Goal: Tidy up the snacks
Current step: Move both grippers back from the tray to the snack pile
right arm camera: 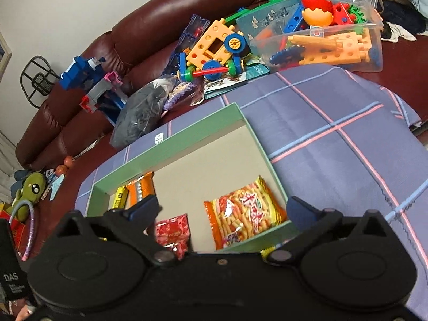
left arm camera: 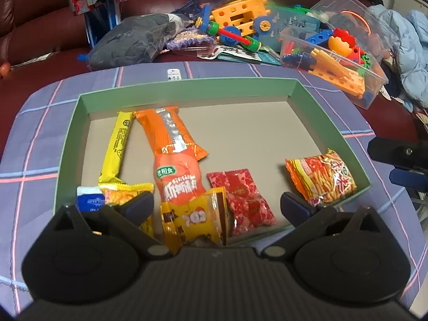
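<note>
Below the hand-held gripper (left arm camera: 216, 206), boxed snacks (left arm camera: 184, 176)

A shallow green box (left arm camera: 187, 87) with a grey floor is set on a checked cloth. Snack packets are laid flat inside: a yellow bar (left arm camera: 116, 144) at the left, a long orange packet (left arm camera: 174, 155) beside it, a red packet (left arm camera: 242, 198) near the front, and a packet of fried sticks (left arm camera: 322, 179) against the right wall.
</note>
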Tool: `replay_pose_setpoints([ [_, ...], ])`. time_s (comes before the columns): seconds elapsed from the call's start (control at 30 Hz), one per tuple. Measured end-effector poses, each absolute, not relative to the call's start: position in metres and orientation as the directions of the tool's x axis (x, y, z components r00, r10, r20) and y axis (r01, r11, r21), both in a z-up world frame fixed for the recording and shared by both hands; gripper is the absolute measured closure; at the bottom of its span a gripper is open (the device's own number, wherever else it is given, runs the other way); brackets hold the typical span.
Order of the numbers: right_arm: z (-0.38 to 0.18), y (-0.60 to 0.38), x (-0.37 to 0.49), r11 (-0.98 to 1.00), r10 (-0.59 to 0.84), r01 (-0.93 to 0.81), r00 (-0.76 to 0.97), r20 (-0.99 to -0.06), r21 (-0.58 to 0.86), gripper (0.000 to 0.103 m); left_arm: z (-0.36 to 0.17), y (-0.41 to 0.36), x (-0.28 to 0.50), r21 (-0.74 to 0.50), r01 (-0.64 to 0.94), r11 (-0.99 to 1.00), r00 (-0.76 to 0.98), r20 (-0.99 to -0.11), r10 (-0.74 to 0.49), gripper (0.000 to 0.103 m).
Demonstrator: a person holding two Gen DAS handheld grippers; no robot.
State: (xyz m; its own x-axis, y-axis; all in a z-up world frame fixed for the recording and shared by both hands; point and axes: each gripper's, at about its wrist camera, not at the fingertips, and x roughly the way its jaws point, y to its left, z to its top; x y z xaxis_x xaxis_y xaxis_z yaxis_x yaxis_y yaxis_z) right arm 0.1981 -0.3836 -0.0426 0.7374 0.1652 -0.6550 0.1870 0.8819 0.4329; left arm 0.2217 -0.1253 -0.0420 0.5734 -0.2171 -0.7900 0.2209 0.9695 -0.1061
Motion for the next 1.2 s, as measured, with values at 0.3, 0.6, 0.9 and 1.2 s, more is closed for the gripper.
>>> replay_pose_setpoints([
  [0.3, -0.028, -0.382, 0.174, 0.888, 0.168, 0.172, 0.743, -0.648, 0.427, 0.0, -0.029, -0.125, 0.192, -0.123, 0.233, 0.965, 0.577, -0.781, -0.239, 0.0],
  [0.6, -0.035, -0.392, 0.148, 0.878, 0.165, 0.199, 0.727, -0.667, 0.435, 0.0, -0.05, -0.13, 0.157, -0.093, 0.278, 0.956, 0.522, -0.821, -0.232, 0.0],
  [0.9, -0.058, -0.395, 0.149, 0.906, 0.112, 0.243, 0.652, -0.75, 0.347, 0.005, -0.076, -0.13, 0.153, -0.048, 0.282, 0.958, 0.481, -0.857, -0.185, 0.0],
  [1.2, -0.08, -0.373, 0.174, 0.948, 0.144, 0.157, 0.565, -0.812, 0.277, 0.043, -0.094, -0.154, 0.164, 0.003, 0.36, 0.933, 0.476, -0.861, -0.181, 0.0],
])
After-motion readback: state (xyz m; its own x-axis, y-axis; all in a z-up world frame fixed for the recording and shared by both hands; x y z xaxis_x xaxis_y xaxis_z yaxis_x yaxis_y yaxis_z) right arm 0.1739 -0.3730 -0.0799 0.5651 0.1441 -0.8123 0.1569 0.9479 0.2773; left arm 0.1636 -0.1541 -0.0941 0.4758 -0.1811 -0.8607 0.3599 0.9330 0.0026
